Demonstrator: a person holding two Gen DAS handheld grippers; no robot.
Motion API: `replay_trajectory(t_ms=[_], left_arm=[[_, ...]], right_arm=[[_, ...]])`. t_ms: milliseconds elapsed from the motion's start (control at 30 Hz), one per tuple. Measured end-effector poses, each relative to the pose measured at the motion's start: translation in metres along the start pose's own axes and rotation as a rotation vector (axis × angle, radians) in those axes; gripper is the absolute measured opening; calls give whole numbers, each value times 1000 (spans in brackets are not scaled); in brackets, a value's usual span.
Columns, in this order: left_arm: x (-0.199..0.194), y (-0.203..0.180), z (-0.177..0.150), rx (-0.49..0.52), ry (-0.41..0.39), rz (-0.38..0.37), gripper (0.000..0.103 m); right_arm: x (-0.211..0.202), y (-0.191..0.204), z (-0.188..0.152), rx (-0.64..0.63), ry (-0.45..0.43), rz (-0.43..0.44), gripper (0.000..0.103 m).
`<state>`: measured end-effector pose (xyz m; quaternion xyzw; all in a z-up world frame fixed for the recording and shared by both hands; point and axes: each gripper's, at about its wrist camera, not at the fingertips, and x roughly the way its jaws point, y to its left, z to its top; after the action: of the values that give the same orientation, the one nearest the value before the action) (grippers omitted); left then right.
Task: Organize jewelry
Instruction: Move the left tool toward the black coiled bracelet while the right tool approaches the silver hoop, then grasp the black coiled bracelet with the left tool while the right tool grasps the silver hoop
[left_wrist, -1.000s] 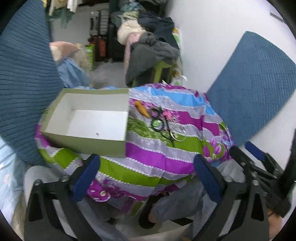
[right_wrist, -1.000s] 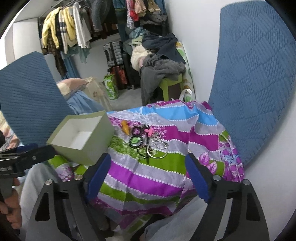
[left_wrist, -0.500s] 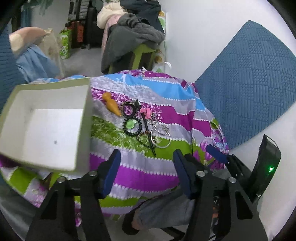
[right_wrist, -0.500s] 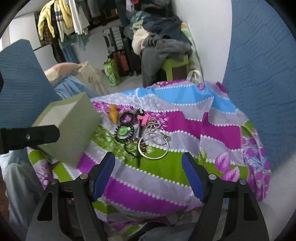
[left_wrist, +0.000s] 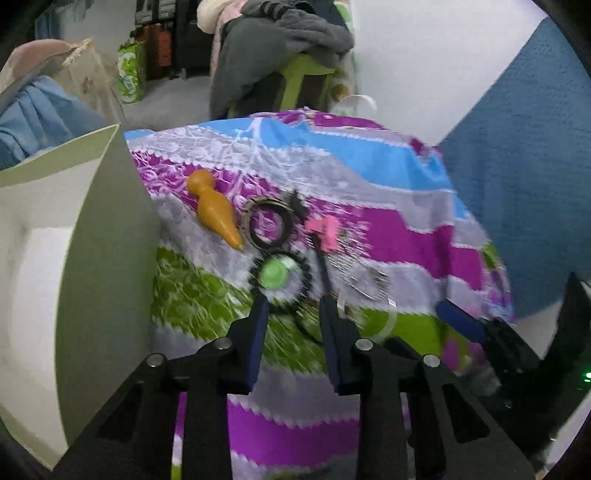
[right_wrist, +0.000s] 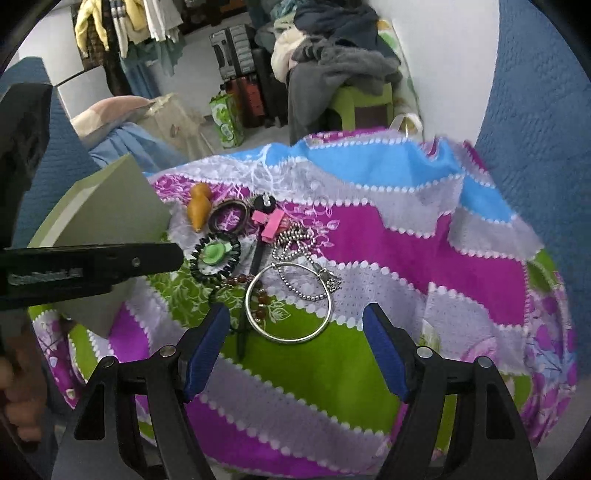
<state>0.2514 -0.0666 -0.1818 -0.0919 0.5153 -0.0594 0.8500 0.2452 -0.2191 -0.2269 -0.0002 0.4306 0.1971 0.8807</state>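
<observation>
A pile of jewelry lies on a striped purple, green and blue cloth (right_wrist: 369, 258): an orange gourd pendant (right_wrist: 197, 205), a dark bangle (right_wrist: 229, 218), a black beaded bracelet around a green disc (right_wrist: 216, 254), a pink clip (right_wrist: 271, 221), a bead chain (right_wrist: 295, 243), a silver bangle (right_wrist: 288, 302). My right gripper (right_wrist: 295, 343) is open just in front of the silver bangle. My left gripper (left_wrist: 293, 332) is partly closed, empty, right before the black bracelet (left_wrist: 279, 275). An open pale green box (left_wrist: 55, 258) stands left of the pile.
Blue quilted cushions (right_wrist: 546, 129) stand against the white wall at the right and behind the box. Clothes are heaped on a green stool (right_wrist: 354, 99) beyond the cloth. The left gripper's body (right_wrist: 85, 262) reaches across the right wrist view.
Both grippers have moved forward and down toward the jewelry pile. The left gripper's jaws have narrowed a lot. The right gripper stays open.
</observation>
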Motion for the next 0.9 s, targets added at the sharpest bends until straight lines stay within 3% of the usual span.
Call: replay_trajectory(t_ms=[133,267,400,500,567,667,900], left_arm=[[20,8,4,-14,9,60,29],[36,11,7,19,23,121,29],[47,12,10,38,37,79,29],[53,11,11,64,38,70,23],[53,7,11,75,31,71,21],[52,6,9,78,29,61,20],[35,11,4,36,21,12,20]], right_arm=[[22,-9,5,23,54,63,75],[33,-7,5,3,77,73,81],[42,3,5,-71,86,45,82],[50,12,1,-144,98,-9,83],[52,18,-1,-184,90,-32,77],[50,19,1,-181,79,-29,66],[47,15,3,-135,94,-14,66]])
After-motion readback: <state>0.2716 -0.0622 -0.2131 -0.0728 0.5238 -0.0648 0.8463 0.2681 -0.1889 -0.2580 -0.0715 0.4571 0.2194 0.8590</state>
